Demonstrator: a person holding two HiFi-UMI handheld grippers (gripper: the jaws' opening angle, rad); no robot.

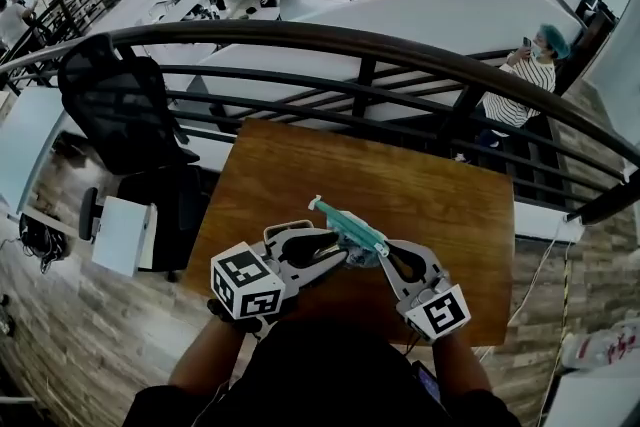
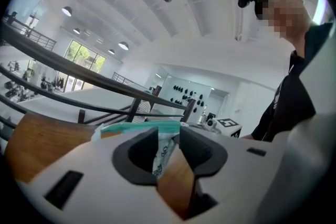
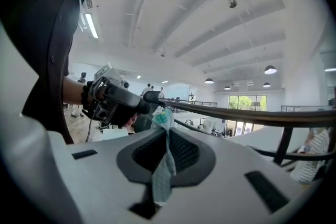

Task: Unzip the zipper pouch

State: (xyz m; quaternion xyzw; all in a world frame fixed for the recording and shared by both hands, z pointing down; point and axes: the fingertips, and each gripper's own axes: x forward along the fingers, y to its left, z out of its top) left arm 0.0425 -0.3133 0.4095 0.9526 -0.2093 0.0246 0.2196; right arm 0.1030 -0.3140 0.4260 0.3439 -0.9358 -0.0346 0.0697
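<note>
The zipper pouch [image 1: 350, 227] is held between the two grippers over the near part of the wooden table [image 1: 440, 205], its teal zip band running slantwise from upper left to lower right in the head view; whether its underside touches the wood cannot be told; the left gripper [image 1: 335, 253] comes at it from the left and the right gripper [image 1: 385, 253] from the right, their tips close together at the pouch, and each marker cube sits nearer the person; in the left gripper view the left gripper [image 2: 168, 136] has its jaws clenched on the zipper pouch [image 2: 160, 152], pinching the clear printed plastic just below the teal band, with the table [image 2: 31, 139] showing beyond and beneath; in the right gripper view the right gripper [image 3: 167, 136] has its jaws pressed together on a thin pale-teal strip of the zipper pouch [image 3: 165, 165] that stands up between the dark pads, though whether this strip is the zip's pull or the end of the band cannot be told; behind the table curves a dark railing [image 1: 400, 45]; a black office chair [image 1: 120, 105] stands to the left of the table, and a person in a striped top [image 1: 518, 85] stands beyond the railing at the right.
</note>
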